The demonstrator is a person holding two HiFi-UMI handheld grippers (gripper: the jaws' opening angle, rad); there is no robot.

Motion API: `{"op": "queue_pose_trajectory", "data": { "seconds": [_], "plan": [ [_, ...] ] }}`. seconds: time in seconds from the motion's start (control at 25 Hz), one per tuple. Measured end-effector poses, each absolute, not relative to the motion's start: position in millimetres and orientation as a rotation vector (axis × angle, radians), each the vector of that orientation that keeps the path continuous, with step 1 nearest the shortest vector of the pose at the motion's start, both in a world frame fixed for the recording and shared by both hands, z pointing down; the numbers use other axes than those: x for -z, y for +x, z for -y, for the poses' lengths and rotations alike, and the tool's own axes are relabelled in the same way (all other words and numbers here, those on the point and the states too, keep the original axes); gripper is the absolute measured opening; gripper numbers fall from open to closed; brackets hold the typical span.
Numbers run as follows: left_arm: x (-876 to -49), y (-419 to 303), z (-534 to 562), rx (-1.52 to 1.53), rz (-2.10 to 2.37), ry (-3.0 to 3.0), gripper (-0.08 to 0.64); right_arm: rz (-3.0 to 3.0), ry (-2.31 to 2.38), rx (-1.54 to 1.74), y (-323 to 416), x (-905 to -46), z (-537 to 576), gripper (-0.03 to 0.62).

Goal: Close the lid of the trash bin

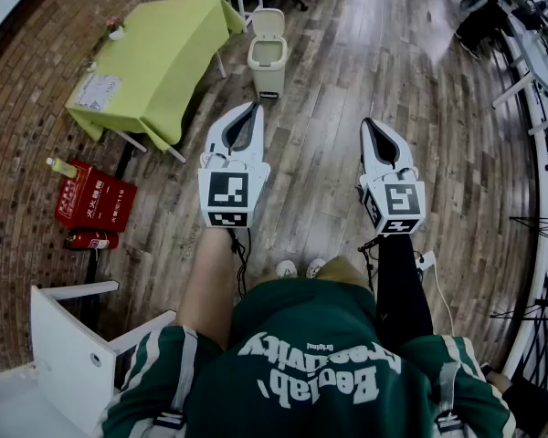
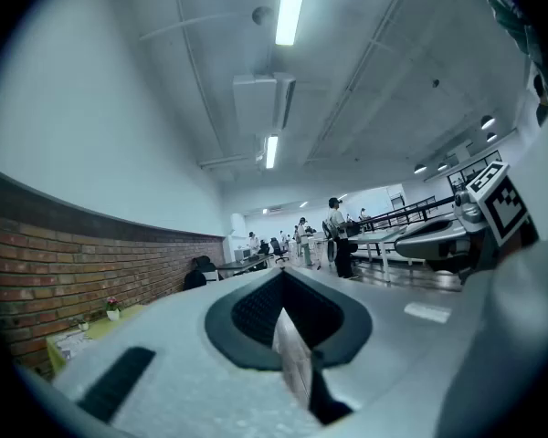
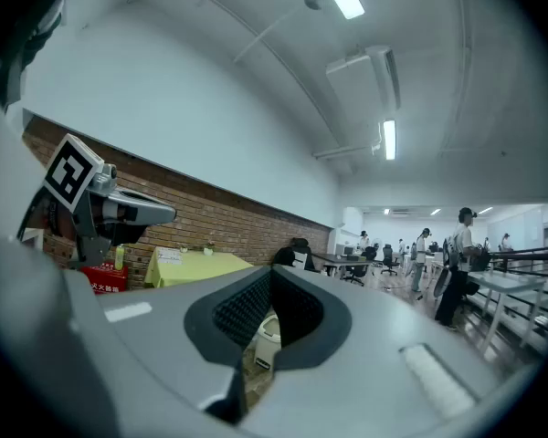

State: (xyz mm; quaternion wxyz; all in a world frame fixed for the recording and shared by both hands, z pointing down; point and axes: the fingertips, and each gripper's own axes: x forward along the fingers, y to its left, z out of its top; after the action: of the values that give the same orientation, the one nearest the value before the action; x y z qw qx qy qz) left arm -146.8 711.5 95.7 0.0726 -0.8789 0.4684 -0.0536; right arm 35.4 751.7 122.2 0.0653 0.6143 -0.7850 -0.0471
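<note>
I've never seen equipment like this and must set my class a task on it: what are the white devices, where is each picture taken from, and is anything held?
A person holds two hand-held clamps: the left gripper and right gripper, each with a marker cube. One picture comes from a head camera looking down; the other two from cameras riding on the grippers, looking along their jaws. Both pairs of jaws are shut, holding nothing. Ahead on the wooden floor stands the trash bin, lid up, beside a green-covered table.

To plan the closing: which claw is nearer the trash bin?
Left. The left claw points at the trash bin, not touching it; the right claw is farther, off to its right.
</note>
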Motion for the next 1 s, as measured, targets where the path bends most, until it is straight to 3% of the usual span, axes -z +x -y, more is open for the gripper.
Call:
{"op": "queue_pose_trajectory", "data": {
  "seconds": [1.0],
  "plan": [
    [-109.3,-170.3,-714.8,0.183,-1.444,-2.643,0.006,2.414,1.839,0.122,10.8,-129.7,-750.1,0.014]
  ]
}}
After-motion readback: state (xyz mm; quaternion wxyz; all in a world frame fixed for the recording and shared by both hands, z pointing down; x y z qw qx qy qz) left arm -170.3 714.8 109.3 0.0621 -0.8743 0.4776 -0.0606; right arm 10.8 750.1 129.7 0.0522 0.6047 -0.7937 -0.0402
